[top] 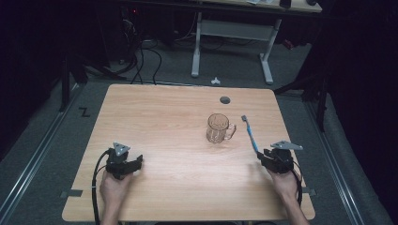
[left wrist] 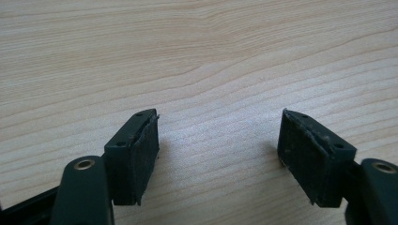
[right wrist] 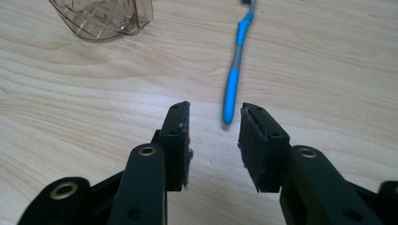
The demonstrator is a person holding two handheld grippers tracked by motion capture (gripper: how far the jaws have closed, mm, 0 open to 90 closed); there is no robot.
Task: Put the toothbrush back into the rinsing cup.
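Reach step: right hand-held gripper [right wrist: 213, 136], jaws half open and empty, lines up on toothbrush [right wrist: 234, 70] lying on table [top: 164, 122] right of mug [top: 218, 128]; next, advance to straddle handle, then close; left hand-held gripper [left wrist: 218, 145] open, idle.

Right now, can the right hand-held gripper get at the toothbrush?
Probably yes. The right hand-held gripper is open, and the toothbrush lies flat on the table just ahead of its jaws with nothing between; the mug stands off to one side.
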